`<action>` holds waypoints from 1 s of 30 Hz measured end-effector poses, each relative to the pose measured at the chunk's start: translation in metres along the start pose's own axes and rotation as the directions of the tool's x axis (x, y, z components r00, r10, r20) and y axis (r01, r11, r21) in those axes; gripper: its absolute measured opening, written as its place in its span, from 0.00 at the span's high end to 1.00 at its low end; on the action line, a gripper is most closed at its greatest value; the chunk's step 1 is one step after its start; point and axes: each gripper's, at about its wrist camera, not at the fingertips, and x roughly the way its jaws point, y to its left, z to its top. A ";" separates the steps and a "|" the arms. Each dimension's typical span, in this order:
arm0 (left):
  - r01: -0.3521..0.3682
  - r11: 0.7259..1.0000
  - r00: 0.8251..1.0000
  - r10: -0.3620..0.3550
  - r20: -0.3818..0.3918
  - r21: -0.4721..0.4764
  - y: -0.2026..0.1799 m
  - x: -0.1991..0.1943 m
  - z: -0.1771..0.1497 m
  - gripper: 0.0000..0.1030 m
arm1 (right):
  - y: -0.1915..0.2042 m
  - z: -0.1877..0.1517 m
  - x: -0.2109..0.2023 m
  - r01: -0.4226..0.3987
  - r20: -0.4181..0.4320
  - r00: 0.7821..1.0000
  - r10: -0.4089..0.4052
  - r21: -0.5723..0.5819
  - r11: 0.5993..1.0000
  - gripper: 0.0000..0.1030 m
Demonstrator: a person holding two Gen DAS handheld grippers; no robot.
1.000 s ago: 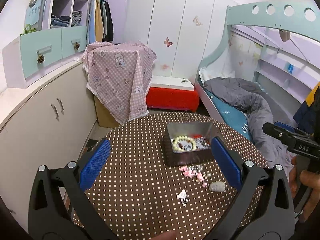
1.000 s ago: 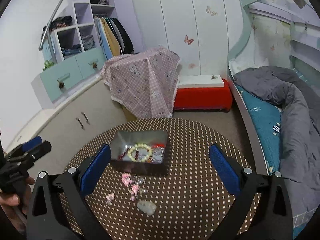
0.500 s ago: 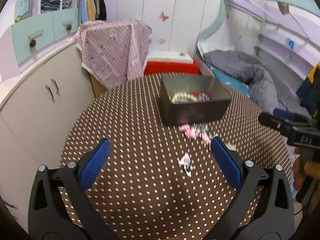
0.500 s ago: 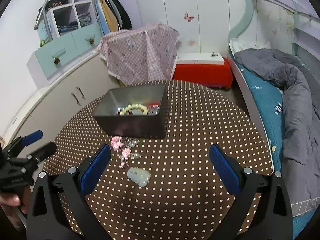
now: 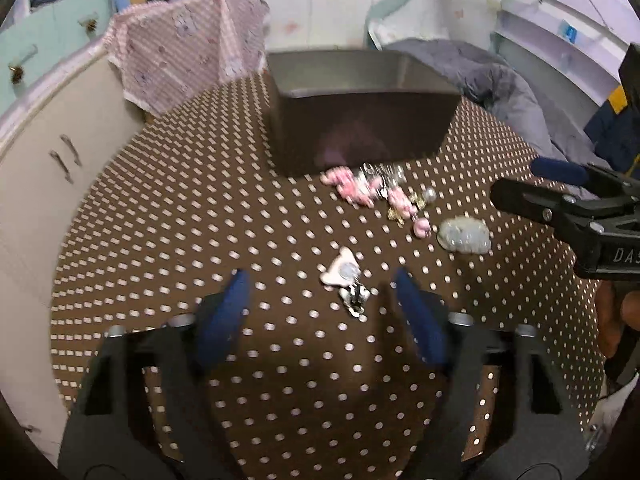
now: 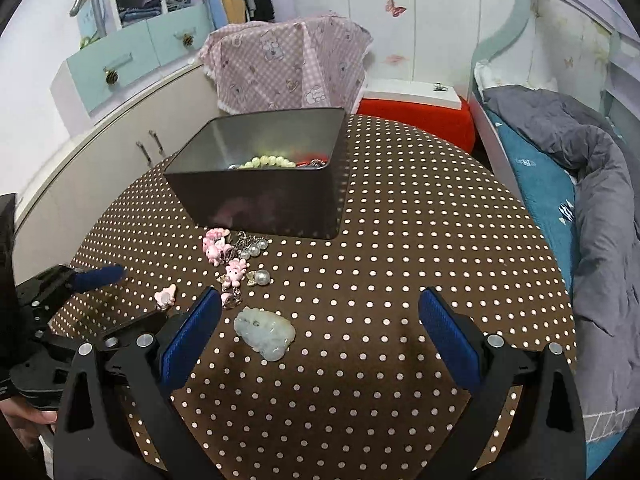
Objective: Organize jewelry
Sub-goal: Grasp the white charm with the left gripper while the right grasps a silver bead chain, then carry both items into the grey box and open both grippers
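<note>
- Round table under a brown white-dotted cloth [image 6: 400,240]; dark rectangular metal tin [image 6: 264,184] on it, pale green bead bracelet [image 6: 272,161] inside.
- Loose pink-and-silver charm cluster [image 6: 232,256] just before the tin, unobstructed.
- Left gripper [image 5: 320,312]: jaws have just been closing, half open, nothing clamped; small white heart-shaped charm [image 5: 342,270] just ahead, between the fingertips.
- Right gripper [image 6: 320,320]: jaws wide, empty; pale green jade carving [image 6: 266,330] between them, nearer the left finger.

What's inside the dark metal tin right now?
In the dark rectangular metal tin, a pale green bead bracelet and red and silvery pieces show above the near wall. That wall hides the floor and anything lower.
</note>
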 end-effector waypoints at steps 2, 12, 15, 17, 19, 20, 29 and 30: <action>-0.003 1.000 1.000 0.003 0.008 0.019 -0.002 0.001 -0.001 0.62 | 0.002 0.001 0.006 -0.006 -0.015 1.000 0.006 -0.014 1.000 0.20; 0.037 0.999 0.999 -0.037 0.007 0.015 0.009 0.003 0.002 0.83 | 0.030 0.003 0.041 -0.039 -0.079 0.997 0.027 -0.162 0.986 0.52; 0.034 0.999 0.999 -0.034 0.010 0.020 0.008 0.003 0.001 0.83 | 0.039 0.002 0.045 -0.023 -0.072 0.997 0.008 -0.210 0.977 0.65; 0.033 0.999 0.999 -0.034 0.013 0.019 0.007 0.004 0.001 0.84 | 0.039 0.002 0.046 -0.034 -0.071 0.997 0.019 -0.217 0.976 0.78; 0.037 0.999 0.999 -0.037 0.013 0.019 0.008 0.003 0.001 0.84 | 0.039 0.000 0.043 -0.031 -0.066 0.998 0.016 -0.223 0.974 0.86; 0.039 0.999 0.999 -0.039 0.014 0.018 0.010 0.002 0.000 0.84 | 0.037 -0.001 0.041 -0.040 -0.064 0.998 0.027 -0.213 0.976 0.87; 0.064 0.998 0.997 -0.065 0.051 0.017 0.009 -0.016 0.004 0.85 | 0.019 0.009 0.006 -0.088 0.013 0.996 0.090 -0.131 0.987 0.87; 0.065 0.998 0.996 -0.066 0.061 0.018 0.009 -0.020 0.006 0.85 | 0.018 0.011 0.000 -0.094 0.024 0.995 0.098 -0.124 0.988 0.87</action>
